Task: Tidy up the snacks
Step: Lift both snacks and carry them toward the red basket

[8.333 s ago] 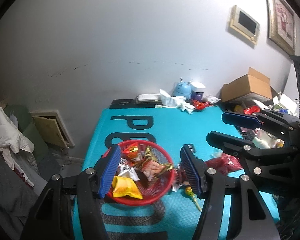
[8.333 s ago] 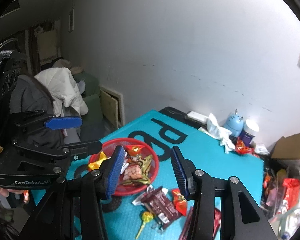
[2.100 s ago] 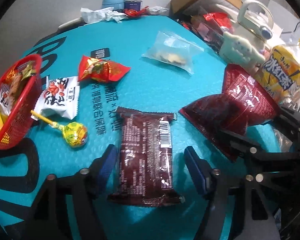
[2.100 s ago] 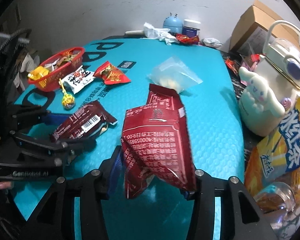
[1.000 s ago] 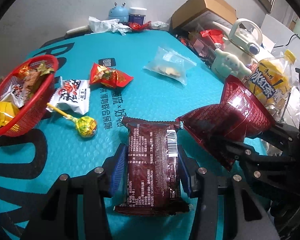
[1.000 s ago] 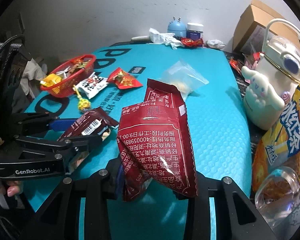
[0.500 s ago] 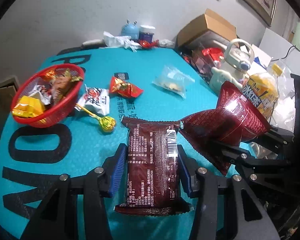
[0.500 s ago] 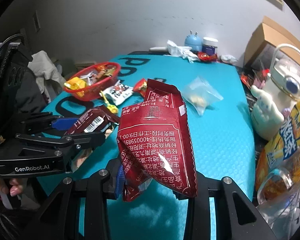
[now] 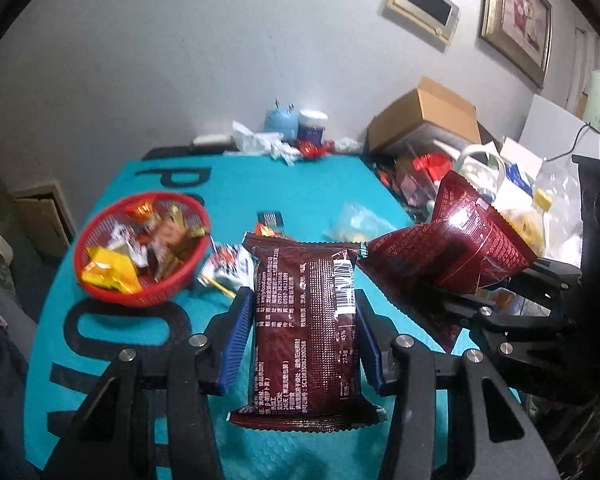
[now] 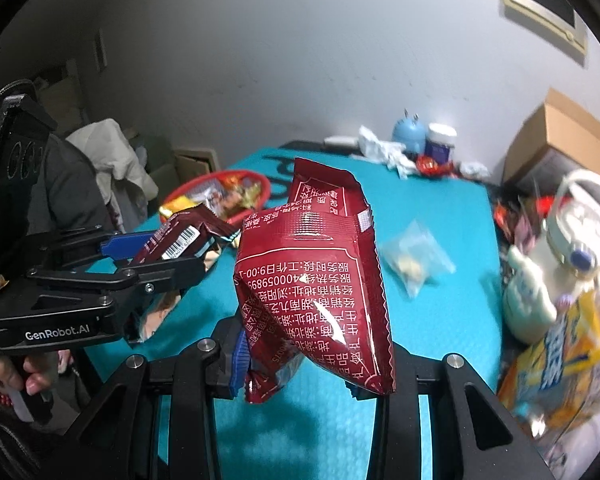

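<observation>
Each claw clamps a snack: left claw [image 9: 304, 340] a brown packet [image 9: 305, 320], right claw [image 10: 300, 364] a red bag [image 10: 320, 276]; red basket [image 9: 140, 248] half-filled, several snacks left on the desk [image 9: 228, 184].

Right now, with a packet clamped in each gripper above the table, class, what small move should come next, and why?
Probably carry the left gripper leftward over the red basket and release there. It holds the dark brown packet lifted off the teal mat, and the basket, already holding snacks, lies to its front-left. The right gripper, shut on the red packet, is farther off and can follow.
</observation>
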Motion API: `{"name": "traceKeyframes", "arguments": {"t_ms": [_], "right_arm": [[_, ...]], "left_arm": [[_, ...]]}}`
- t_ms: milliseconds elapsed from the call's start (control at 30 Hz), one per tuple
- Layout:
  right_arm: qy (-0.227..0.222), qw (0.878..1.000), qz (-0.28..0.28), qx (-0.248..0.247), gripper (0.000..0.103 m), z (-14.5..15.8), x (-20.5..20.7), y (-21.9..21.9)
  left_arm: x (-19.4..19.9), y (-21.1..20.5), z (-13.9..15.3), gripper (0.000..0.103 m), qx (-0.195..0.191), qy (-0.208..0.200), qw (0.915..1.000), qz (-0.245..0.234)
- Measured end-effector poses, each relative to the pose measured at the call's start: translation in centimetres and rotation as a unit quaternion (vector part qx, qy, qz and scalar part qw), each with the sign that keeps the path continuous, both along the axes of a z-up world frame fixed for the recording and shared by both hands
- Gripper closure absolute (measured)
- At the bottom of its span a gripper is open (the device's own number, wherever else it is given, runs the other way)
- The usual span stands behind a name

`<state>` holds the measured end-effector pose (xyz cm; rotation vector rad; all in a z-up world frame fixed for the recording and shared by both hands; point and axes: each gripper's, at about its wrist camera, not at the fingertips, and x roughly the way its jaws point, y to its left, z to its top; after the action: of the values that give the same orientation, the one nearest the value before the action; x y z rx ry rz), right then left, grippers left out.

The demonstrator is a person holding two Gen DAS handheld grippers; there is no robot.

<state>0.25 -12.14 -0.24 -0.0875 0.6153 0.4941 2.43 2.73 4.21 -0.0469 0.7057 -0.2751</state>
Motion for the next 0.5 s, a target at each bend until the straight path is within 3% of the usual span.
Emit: {"name": "traceKeyframes", "arguments": {"t_ms": [500], "right_arm": [[-0.036, 0.999, 0.02, -0.004, 0.067, 4.1, 3.8, 3.5]], "left_arm": [[2.2, 4.6, 3.8, 0.055, -0.005, -0.046, 0.9976, 0.051]]}}
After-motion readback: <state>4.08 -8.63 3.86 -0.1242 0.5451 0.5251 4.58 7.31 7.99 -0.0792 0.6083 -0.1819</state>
